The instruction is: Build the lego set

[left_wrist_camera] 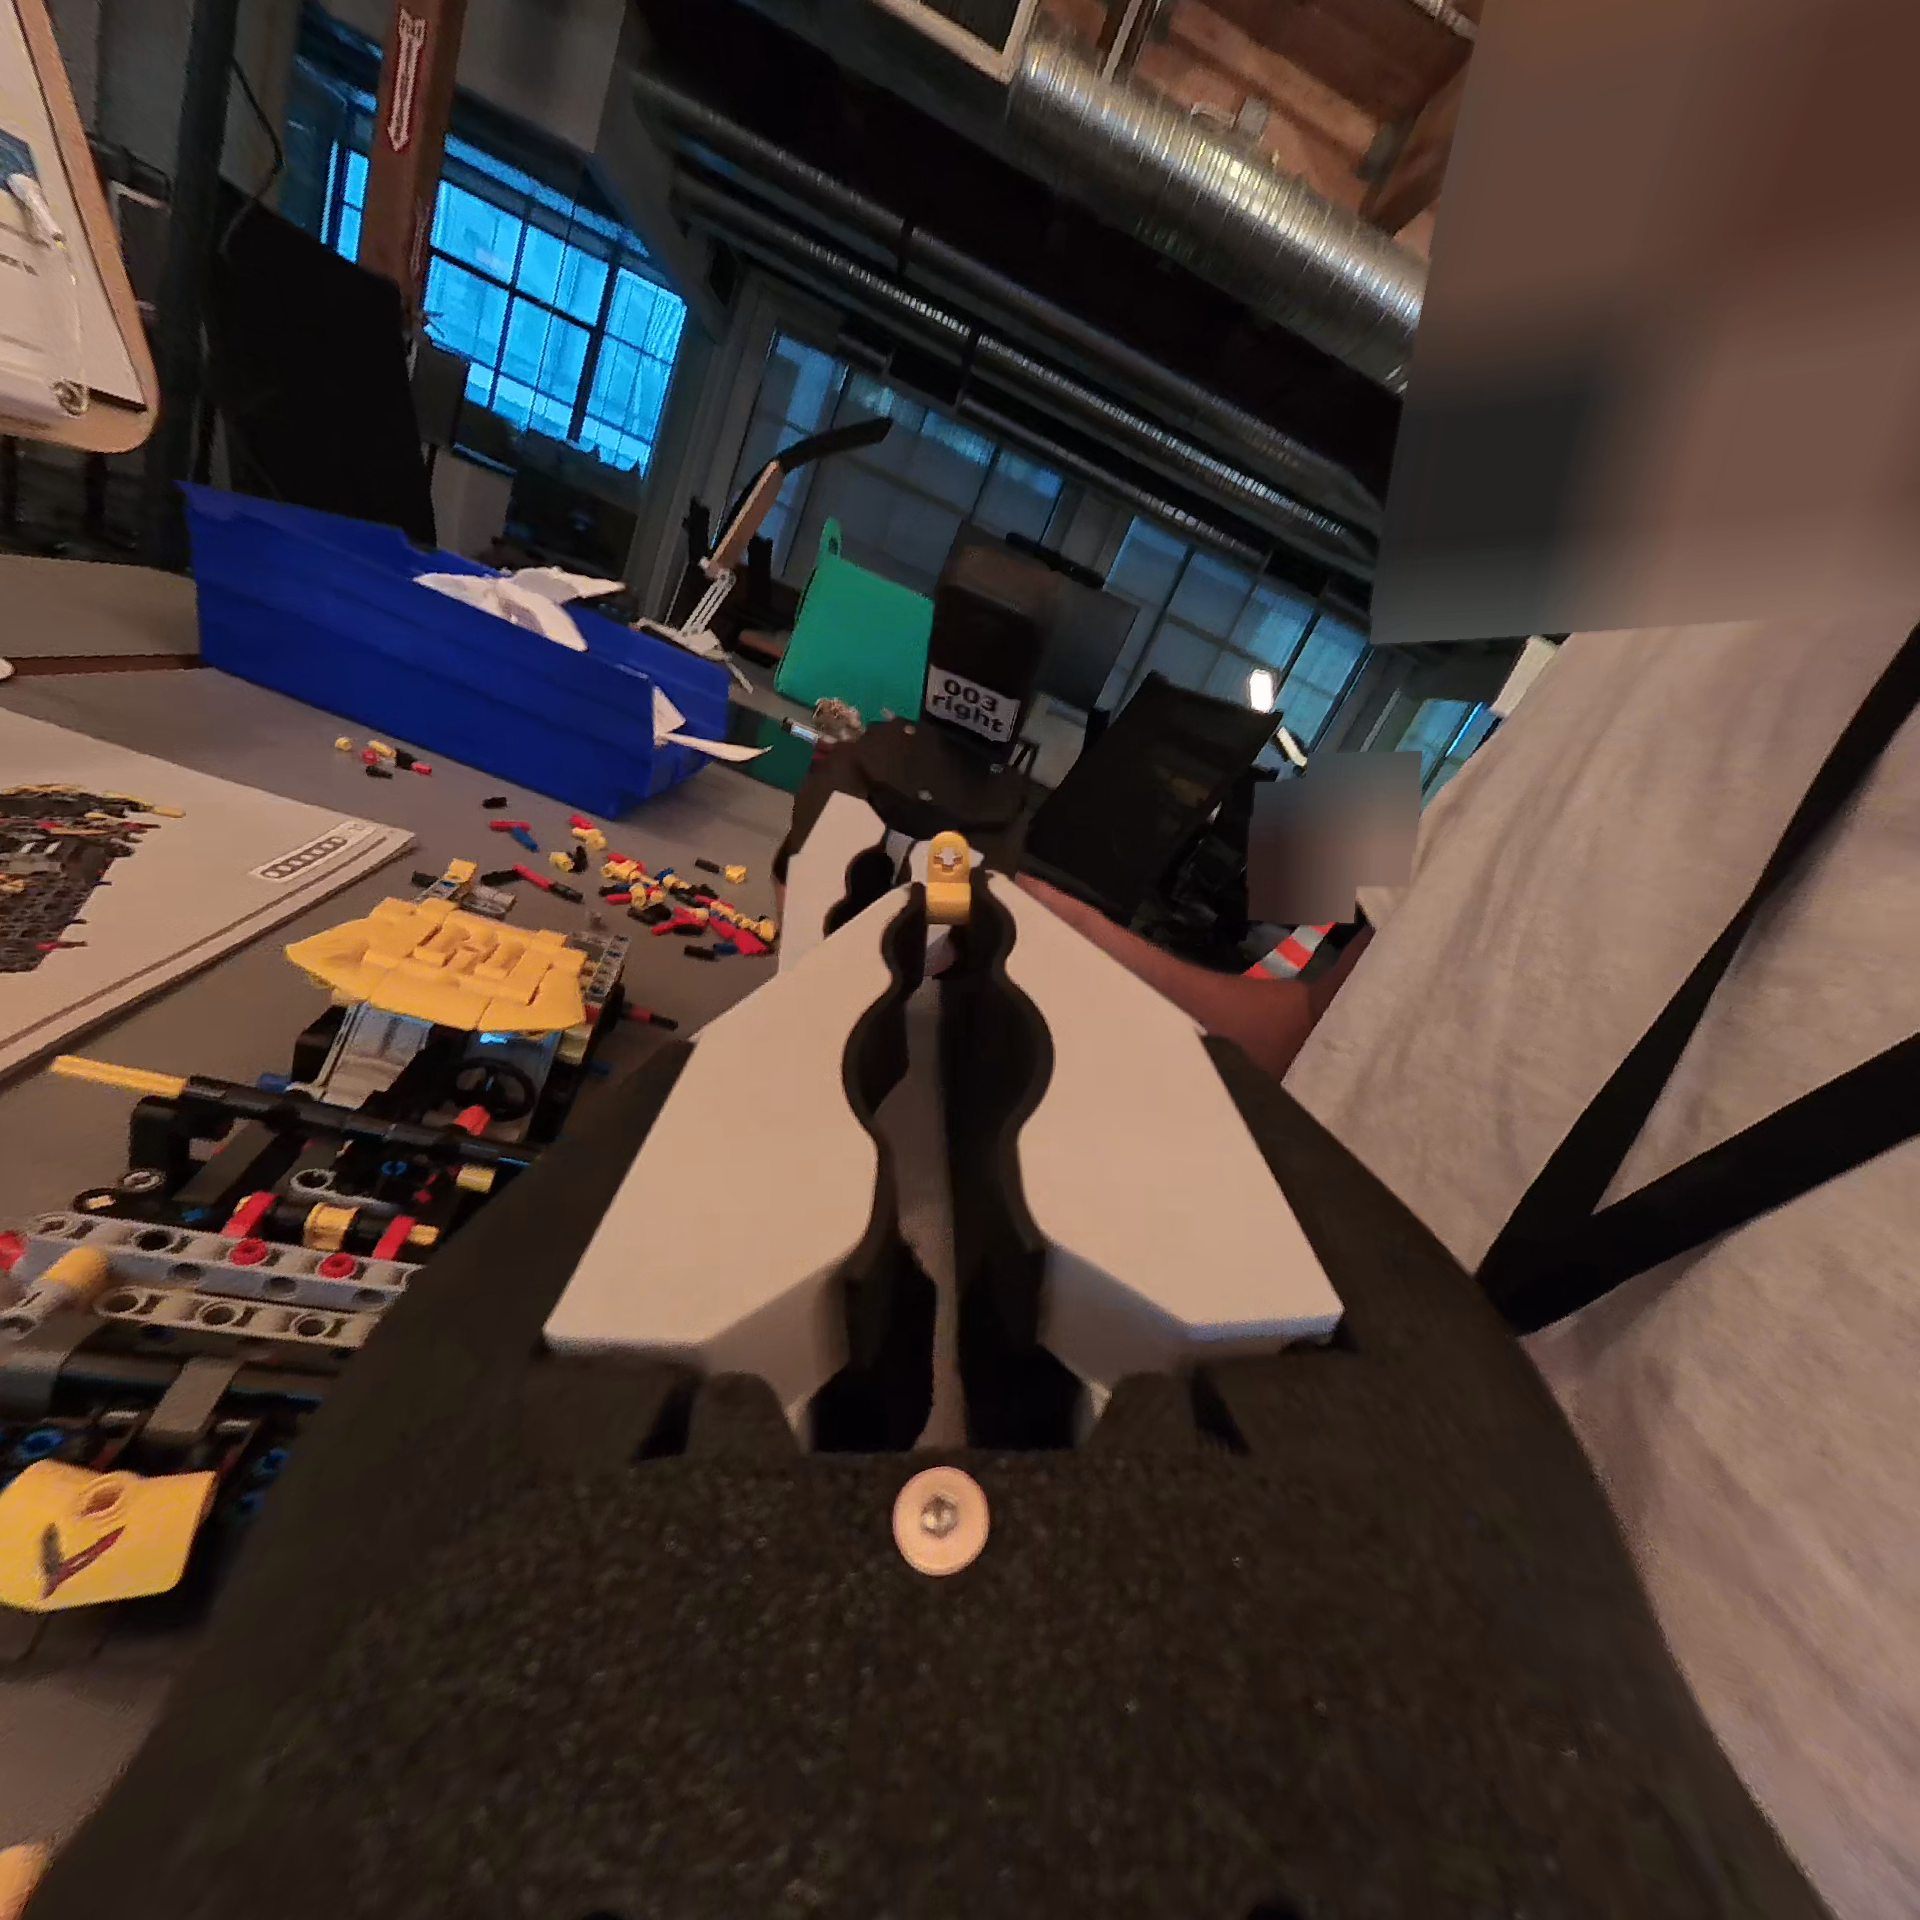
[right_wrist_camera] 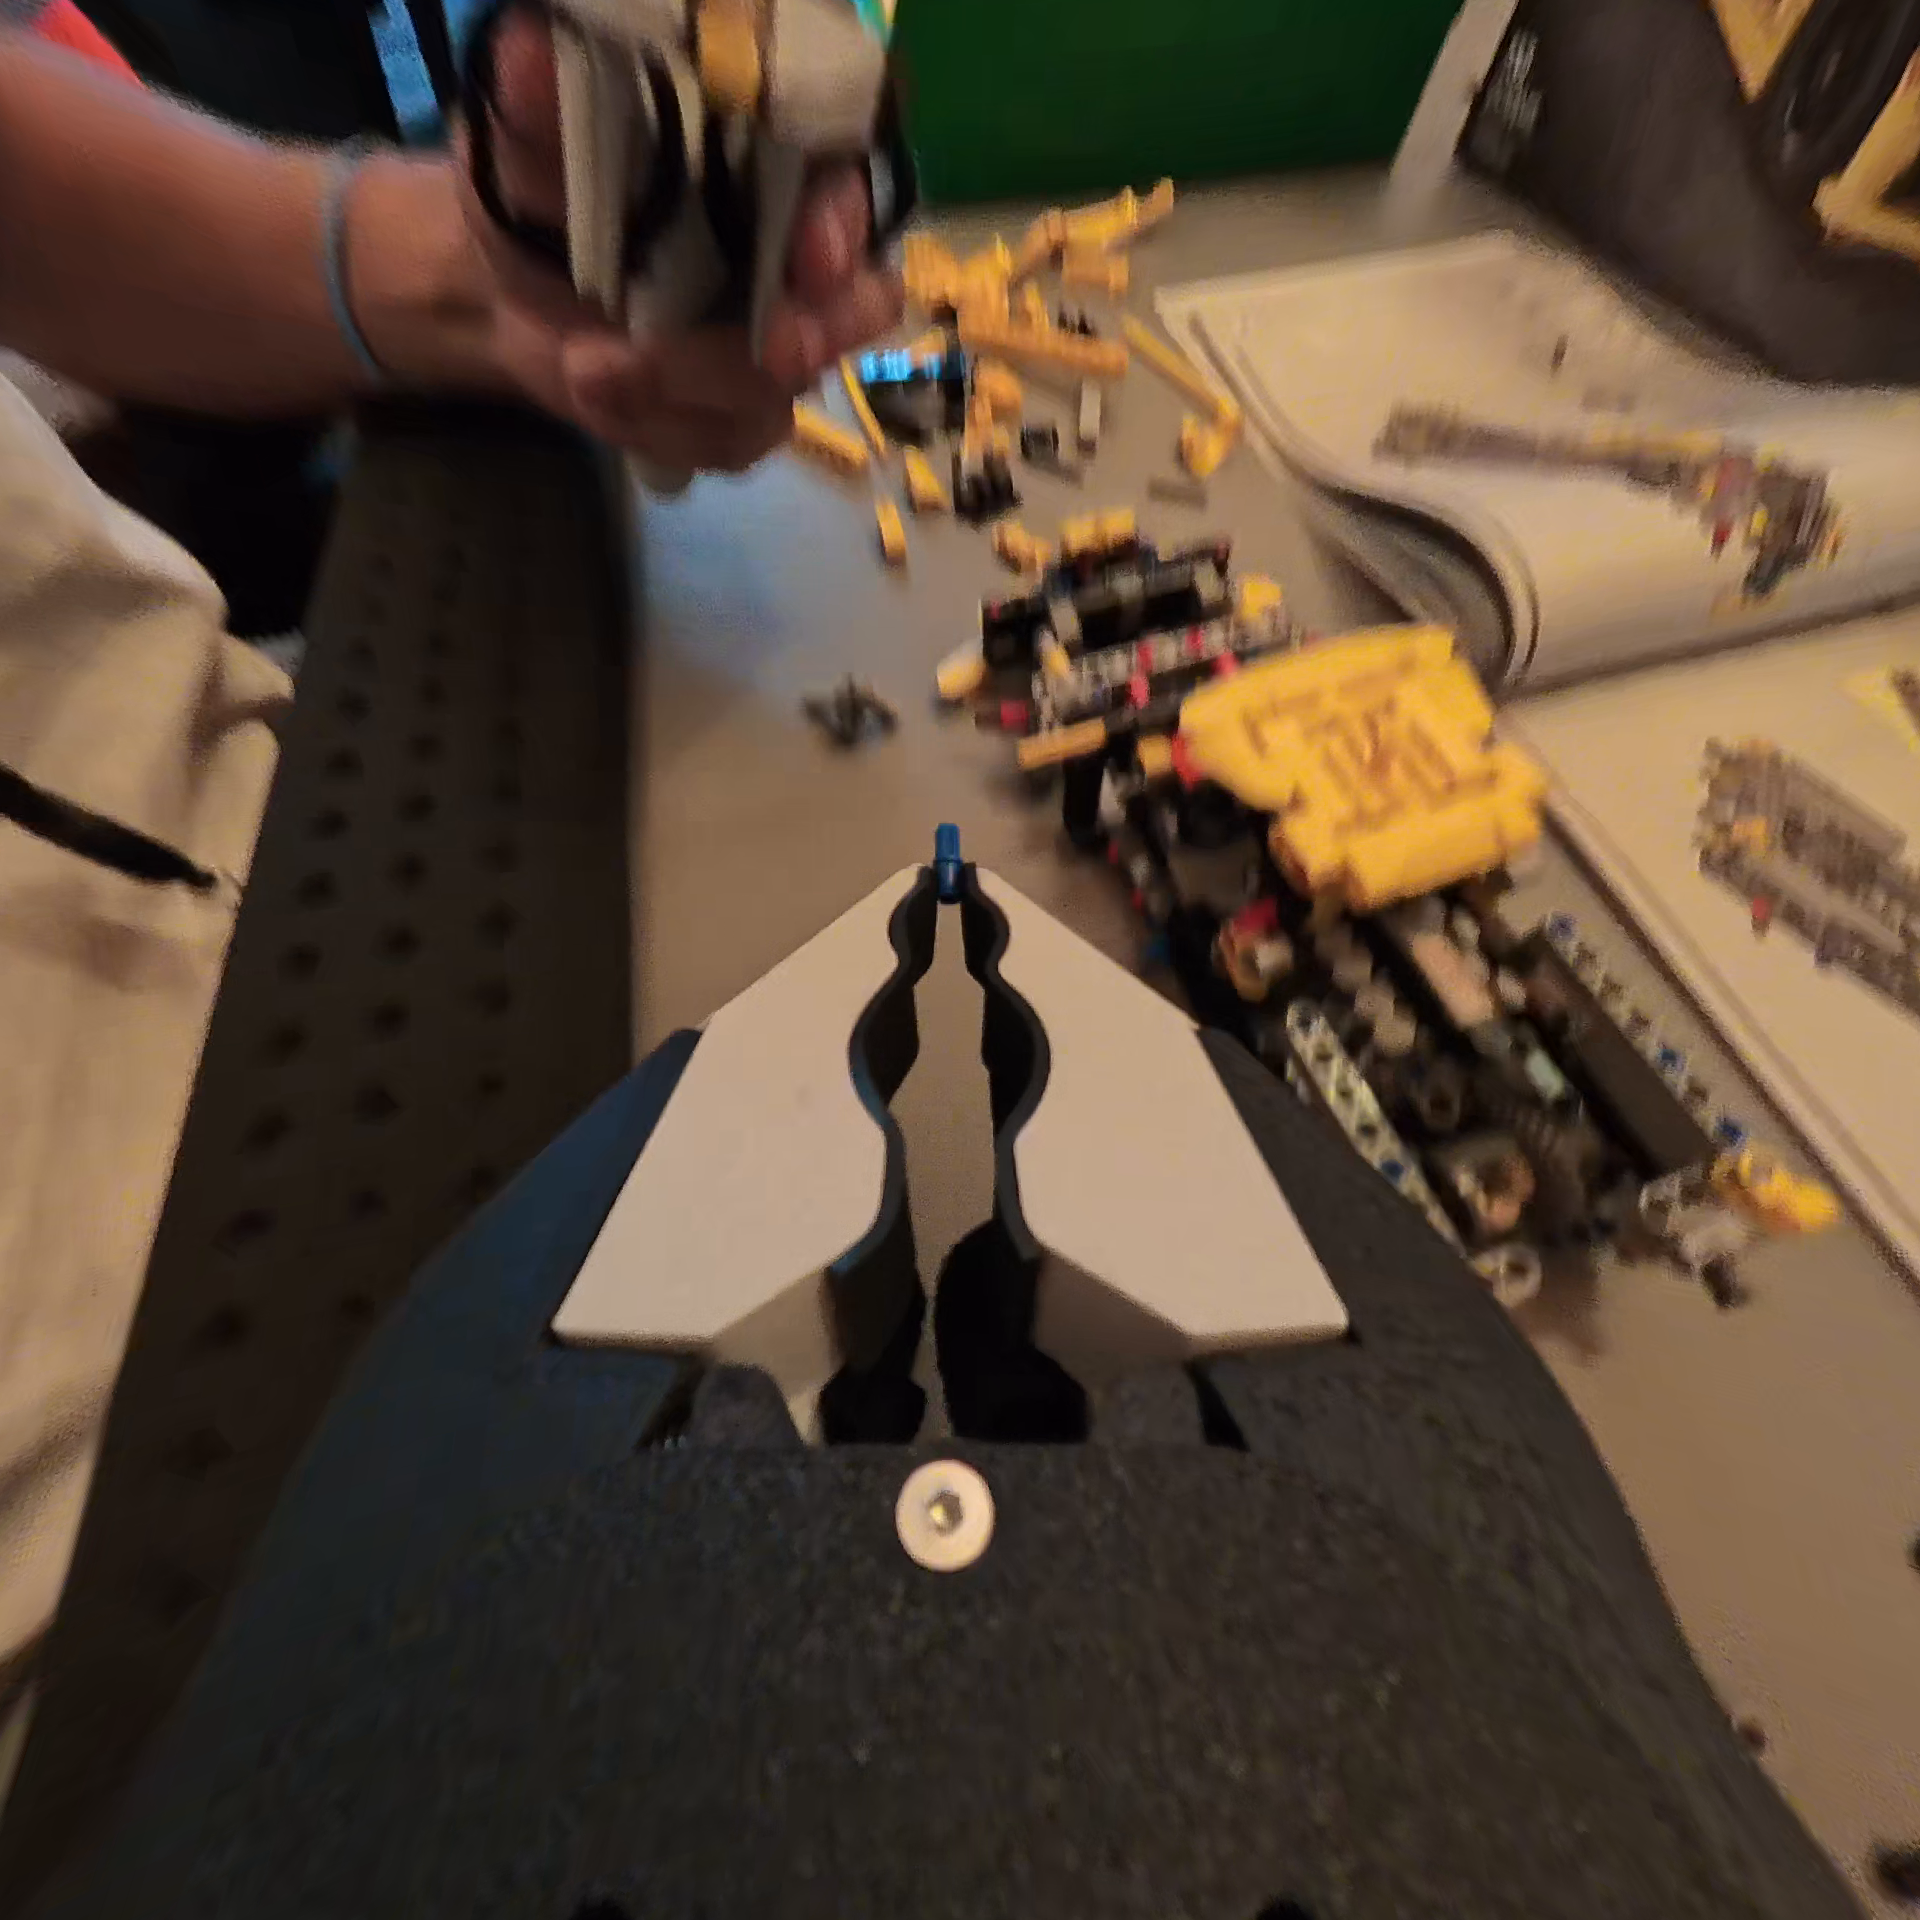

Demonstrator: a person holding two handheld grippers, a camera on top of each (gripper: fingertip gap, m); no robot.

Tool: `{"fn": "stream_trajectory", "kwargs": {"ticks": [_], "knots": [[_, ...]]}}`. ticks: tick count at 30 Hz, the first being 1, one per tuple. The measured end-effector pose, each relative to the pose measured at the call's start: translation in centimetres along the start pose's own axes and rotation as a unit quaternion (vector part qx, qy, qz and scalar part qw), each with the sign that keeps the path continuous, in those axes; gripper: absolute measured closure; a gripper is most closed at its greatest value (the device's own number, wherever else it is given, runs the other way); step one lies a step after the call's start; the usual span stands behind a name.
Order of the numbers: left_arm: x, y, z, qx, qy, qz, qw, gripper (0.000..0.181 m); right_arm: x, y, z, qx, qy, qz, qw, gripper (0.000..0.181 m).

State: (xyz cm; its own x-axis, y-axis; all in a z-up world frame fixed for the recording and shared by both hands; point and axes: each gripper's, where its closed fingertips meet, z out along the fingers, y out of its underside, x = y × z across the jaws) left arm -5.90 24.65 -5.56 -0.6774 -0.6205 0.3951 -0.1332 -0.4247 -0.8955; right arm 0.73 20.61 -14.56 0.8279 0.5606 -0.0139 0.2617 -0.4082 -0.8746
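My left gripper (left_wrist_camera: 948, 902) is shut on a small yellow connector piece (left_wrist_camera: 950, 878) and holds it up in the air, tilted away from the table. The right gripper shows just beyond it (left_wrist_camera: 914, 790). My right gripper (right_wrist_camera: 948, 883) is shut on a small blue pin (right_wrist_camera: 947, 860) above the grey table. The half-built yellow and black lego car (left_wrist_camera: 343, 1122) lies on the table at my left; in the right wrist view it (right_wrist_camera: 1351, 852) lies to the right. The left gripper, held in a hand, shows blurred at the upper left of the right wrist view (right_wrist_camera: 707, 135).
A blue bin (left_wrist_camera: 436, 644) with white bags stands at the back. Loose small pieces (left_wrist_camera: 665, 894) lie scattered beyond the car, and loose yellow pieces (right_wrist_camera: 1018, 343) show in the right wrist view. Open instruction booklets (left_wrist_camera: 156, 883) (right_wrist_camera: 1558, 468) lie by the car. A person's grey shirt (left_wrist_camera: 1662, 1143) fills the right. There is about 12 cm between the tips of the two grippers.
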Motion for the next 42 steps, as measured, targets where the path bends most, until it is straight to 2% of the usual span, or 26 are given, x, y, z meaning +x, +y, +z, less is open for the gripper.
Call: {"fn": "stream_trajectory", "kwargs": {"ticks": [4,8,12,18,28,32,37,42], "knots": [[0.0,-1.4,-0.9,0.042,0.025,-0.045,0.998,0.173,-0.7,-5.0,1.2,0.054,-0.034,0.022,0.998,0.177],[-0.1,-1.7,-1.3,0.050,0.025,-0.052,0.997,0.174,-1.0,-7.7,2.5,0.076,-0.052,0.029,0.995,0.177],[0.0,-1.3,-1.1,0.035,0.019,-0.040,0.998,0.174,-1.7,-9.7,2.5,0.115,-0.090,0.039,0.988,0.178],[0.2,-0.9,-0.9,0.023,0.020,-0.029,0.999,0.174,-2.6,-10.8,2.5,0.096,-0.088,0.003,0.991,0.178],[0.7,-1.0,-1.0,0.022,0.036,-0.028,0.999,0.174,-2.8,-11.1,2.4,0.085,-0.071,-0.005,0.994,0.178],[1.5,-1.9,-1.5,0.049,0.077,-0.059,0.994,0.174,-3.1,-11.7,1.9,0.094,-0.072,-0.014,0.993,0.178],[2.3,-3.1,-2.3,0.078,0.121,-0.085,0.986,0.174,-2.1,-10.9,2.4,0.094,-0.059,-0.007,0.994,0.178],[4.3,-5.4,-4.5,0.137,0.242,-0.152,0.948,0.174,-1.5,-11.2,3.1,0.128,-0.085,0.023,0.988,0.178]]}}
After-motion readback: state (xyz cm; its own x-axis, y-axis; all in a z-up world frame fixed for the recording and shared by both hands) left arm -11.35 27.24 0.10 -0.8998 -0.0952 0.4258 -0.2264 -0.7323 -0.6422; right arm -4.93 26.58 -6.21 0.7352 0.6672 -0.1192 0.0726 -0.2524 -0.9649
